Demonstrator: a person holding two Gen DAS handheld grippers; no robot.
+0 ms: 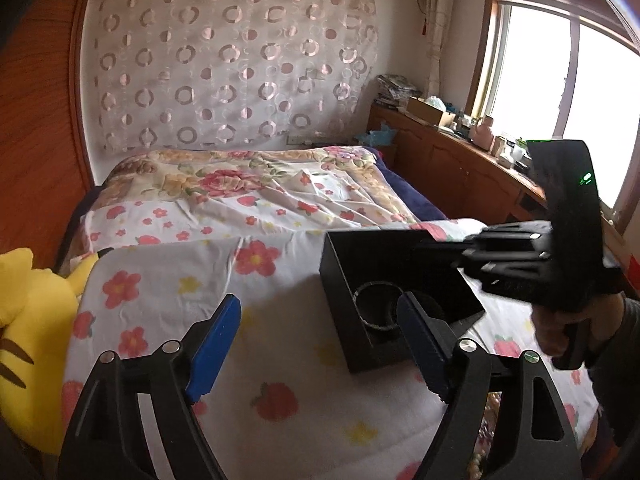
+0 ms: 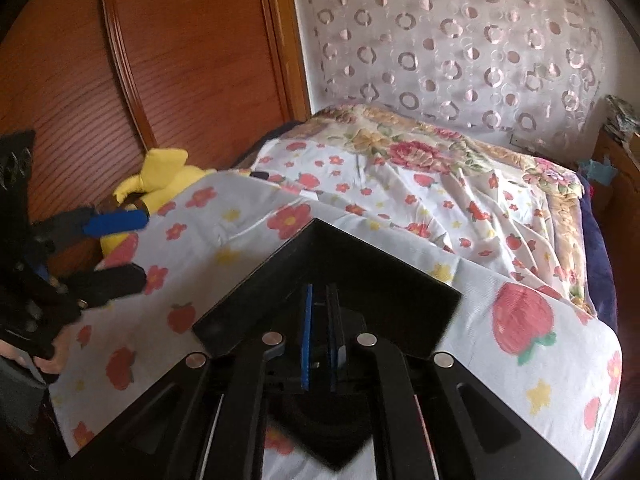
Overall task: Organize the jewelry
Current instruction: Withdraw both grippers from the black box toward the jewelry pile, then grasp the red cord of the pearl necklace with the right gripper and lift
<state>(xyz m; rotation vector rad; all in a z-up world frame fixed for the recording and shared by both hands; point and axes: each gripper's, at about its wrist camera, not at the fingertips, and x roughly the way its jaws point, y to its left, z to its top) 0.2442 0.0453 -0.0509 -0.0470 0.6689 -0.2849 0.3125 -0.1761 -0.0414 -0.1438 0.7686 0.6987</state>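
Both grippers angled down; right gripper [image 2: 320, 340] on box lid [image 2: 340, 280].

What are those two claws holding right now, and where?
The right fingers pinch the black box lid by its near edge, it seems; left fingers hold nothing.

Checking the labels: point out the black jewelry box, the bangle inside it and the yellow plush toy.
Black square jewelry box [image 1: 340, 276]: left wrist view, its left wall.
Dark round bangle [image 1: 370, 306]: left wrist view, its left rim.
Yellow plush toy [image 1: 28, 312]: left wrist view, its body.
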